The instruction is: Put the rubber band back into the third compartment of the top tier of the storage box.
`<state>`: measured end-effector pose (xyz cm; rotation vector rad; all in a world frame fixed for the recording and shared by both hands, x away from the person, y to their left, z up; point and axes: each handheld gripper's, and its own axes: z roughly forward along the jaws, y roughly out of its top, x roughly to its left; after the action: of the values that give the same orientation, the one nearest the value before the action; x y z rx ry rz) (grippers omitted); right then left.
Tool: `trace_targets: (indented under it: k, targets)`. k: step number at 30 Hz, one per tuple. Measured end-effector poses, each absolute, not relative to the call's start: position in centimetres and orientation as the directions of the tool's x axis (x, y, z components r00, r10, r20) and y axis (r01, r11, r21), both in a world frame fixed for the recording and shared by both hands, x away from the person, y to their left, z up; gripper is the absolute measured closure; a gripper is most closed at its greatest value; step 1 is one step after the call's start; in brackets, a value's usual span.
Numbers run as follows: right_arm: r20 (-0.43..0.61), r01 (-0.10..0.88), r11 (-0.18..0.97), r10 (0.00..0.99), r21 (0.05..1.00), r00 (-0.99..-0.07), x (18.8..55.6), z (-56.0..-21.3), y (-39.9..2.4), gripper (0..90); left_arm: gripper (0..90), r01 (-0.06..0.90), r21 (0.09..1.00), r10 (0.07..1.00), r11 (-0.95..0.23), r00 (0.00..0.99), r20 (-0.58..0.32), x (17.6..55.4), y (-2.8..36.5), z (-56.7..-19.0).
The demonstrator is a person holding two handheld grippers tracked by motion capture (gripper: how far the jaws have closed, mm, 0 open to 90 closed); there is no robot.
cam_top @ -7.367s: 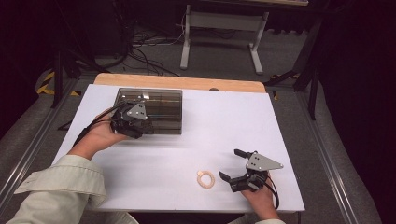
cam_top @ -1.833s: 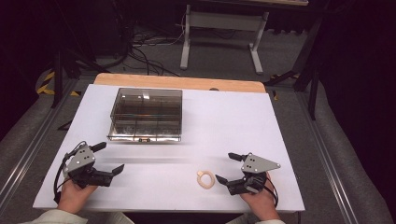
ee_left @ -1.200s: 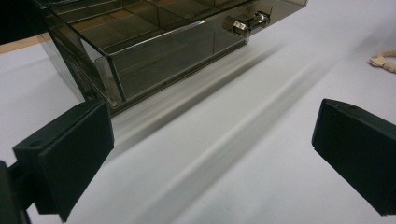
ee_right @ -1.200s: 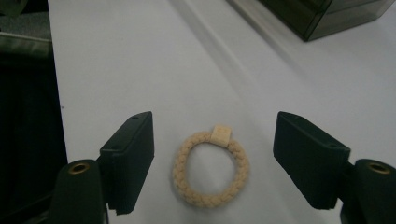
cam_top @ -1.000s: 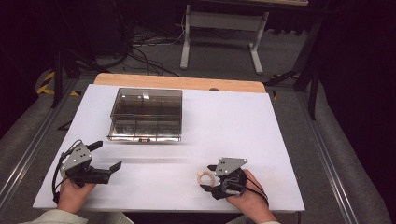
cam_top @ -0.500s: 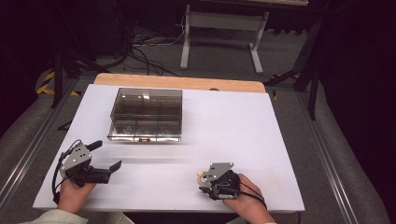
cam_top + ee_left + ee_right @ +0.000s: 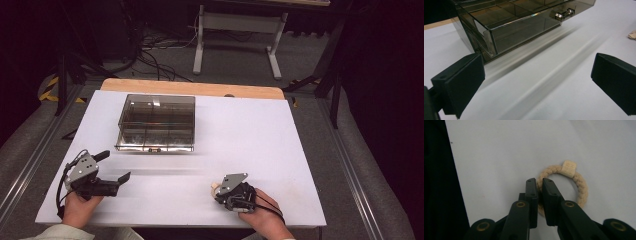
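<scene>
A cream braided rope ring (image 7: 582,187) with a small square bead lies flat on the white table (image 7: 250,135) near its front edge. My right gripper (image 7: 538,183) points down at it. Its jaws have just been closing and now pinch the ring's near-left strand between them. From above, the ring (image 7: 215,186) peeks out at the left of the right gripper (image 7: 221,191). My left gripper (image 7: 114,166) rests at the front left, open and holding nothing. Its view looks between wide-apart jaws (image 7: 537,80) toward the smoky clear plastic box (image 7: 519,30).
The smoky compartment box (image 7: 156,146) stands at the table's back left, its metal latch (image 7: 564,14) facing the front. A wooden strip (image 7: 190,88) runs along the far edge. Stands and cables sit on the floor beyond.
The right gripper slid left over the ring, tipped down and closed on its strand. The left gripper, at the box in the oldest frame, now rests still at the front left.
</scene>
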<state>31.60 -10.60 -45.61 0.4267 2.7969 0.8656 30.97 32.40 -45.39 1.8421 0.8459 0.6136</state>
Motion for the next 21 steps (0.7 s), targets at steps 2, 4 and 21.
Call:
trace_targets:
  k: [2, 4, 21]
  targets:
    - [-0.089, 0.217, 0.789, 0.324, 0.575, -0.942, 31.6, -45.6, -10.6, 83.9, 0.1, 0.284, 0.919, 0.776, -0.274, 0.629, 0.036, 31.0, 32.3, -45.4]
    - [-0.093, 0.215, 0.79, 0.324, 0.575, -0.941, 31.6, -45.6, -10.6, 83.9, 0.1, 0.284, 0.919, 0.776, -0.275, 0.63, 0.038, 31.0, 32.3, -45.4]
    - [-0.129, 0.172, 0.681, 0.367, 0.712, -0.921, 31.2, -43.5, -11.9, 84.2, 0.1, 0.278, 0.919, 0.773, -0.279, 0.633, 0.043, 30.9, 32.3, -45.4]
